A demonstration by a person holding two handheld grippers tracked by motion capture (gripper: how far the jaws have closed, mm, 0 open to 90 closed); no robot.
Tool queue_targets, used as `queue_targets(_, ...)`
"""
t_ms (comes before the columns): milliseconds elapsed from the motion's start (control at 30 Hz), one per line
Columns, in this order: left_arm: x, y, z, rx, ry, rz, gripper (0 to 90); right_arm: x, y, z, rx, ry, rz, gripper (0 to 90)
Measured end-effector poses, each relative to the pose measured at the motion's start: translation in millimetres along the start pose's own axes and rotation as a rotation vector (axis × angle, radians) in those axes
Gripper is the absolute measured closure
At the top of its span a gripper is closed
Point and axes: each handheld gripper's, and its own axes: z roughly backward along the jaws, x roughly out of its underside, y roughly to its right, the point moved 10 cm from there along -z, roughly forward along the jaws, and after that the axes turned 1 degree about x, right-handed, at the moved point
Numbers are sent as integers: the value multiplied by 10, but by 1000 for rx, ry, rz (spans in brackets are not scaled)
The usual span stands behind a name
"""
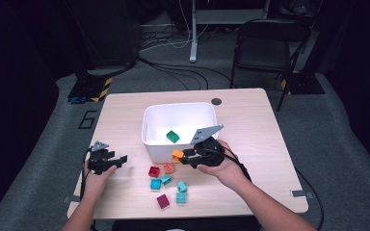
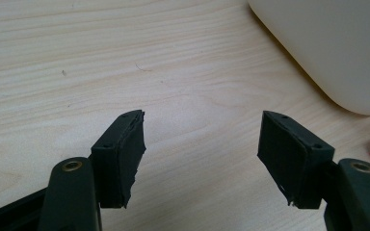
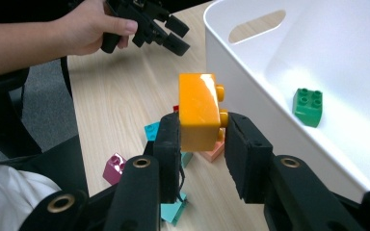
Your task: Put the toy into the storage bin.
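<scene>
An orange brick is clamped between the pads of my right gripper, lifted off the table beside the white bin. From above, that orange brick hangs at the bin's front wall with the right gripper shut on it. A green brick lies inside the bin, also the green brick on the bin floor. My left gripper rests low at the table's left, open, and its jaws have bare wood between them.
Loose bricks lie in front of the bin: a red one, a salmon one, teal ones, and a magenta one. A folding chair stands behind the table. The bin's corner is close to the left gripper.
</scene>
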Motion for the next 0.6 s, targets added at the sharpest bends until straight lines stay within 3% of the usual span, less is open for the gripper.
queue_targets(600, -5, 1, 2, 0, 6, 3, 330, -417, 238, 93, 25, 16, 0, 672)
